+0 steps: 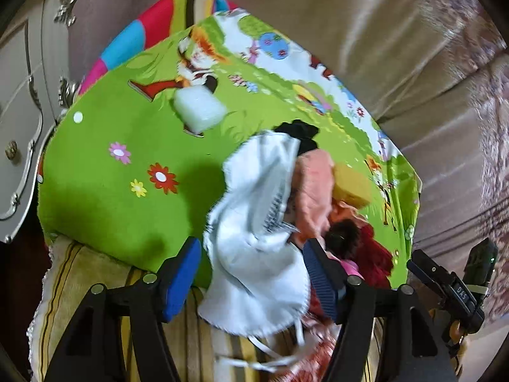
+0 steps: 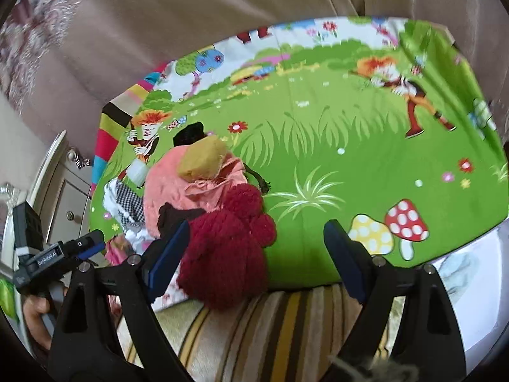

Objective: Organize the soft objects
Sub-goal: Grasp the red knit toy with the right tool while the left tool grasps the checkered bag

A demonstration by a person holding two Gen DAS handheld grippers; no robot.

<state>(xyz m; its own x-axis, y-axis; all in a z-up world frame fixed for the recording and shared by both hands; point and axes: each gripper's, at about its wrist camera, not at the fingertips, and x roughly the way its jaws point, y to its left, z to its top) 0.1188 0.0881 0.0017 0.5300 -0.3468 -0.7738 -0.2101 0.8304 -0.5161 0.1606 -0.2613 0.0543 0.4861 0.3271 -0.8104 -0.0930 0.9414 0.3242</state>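
A pile of soft things lies on a green cartoon mat [image 1: 105,172]. It holds a pink cloth [image 1: 313,191], a yellow sponge [image 1: 351,187], a black piece [image 1: 299,130] and a dark red knitted hat [image 1: 377,250]. A white cloth [image 1: 254,254] hangs loosely between the fingers of my left gripper [image 1: 251,281]; it brushes the right pad, and a gap shows at the left pad. A white foam block [image 1: 198,111] sits apart, farther up the mat. My right gripper [image 2: 254,254] stands wide open over the mat's near edge, with the red knitted hat [image 2: 229,254] beside its left finger.
A beige sofa [image 1: 366,31] rises behind the mat. A white drawer cabinet [image 1: 22,102] stands at the left. A yellow-striped towel [image 2: 270,324] lies under the mat's near edge, and a bright striped cloth [image 1: 165,16] under its far side. A hand [image 2: 35,312] holds the left gripper.
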